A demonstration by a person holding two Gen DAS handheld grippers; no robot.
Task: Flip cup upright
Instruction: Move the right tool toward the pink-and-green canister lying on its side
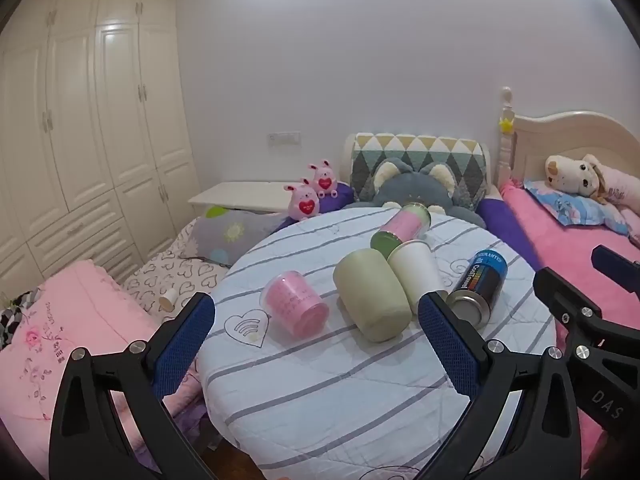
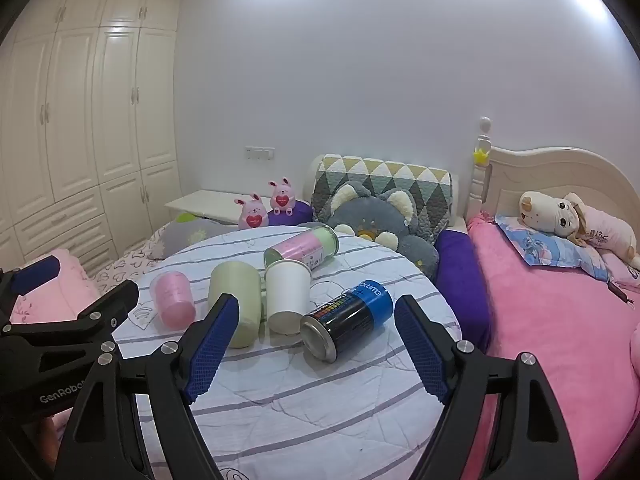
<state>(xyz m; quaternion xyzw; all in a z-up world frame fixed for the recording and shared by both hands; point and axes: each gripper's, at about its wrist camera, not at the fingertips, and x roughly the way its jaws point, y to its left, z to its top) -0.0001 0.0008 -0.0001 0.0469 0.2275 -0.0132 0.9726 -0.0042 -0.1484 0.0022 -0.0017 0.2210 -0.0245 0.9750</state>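
ahead of both spread tongs [image 1: 316, 320] [image 2: 316, 340], the white cup [image 2: 287, 300] lies tipped.

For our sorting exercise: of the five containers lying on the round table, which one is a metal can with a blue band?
The black-and-blue metal can, rightmost in the group beside the white paper cup. The others are pale green, pink or white.
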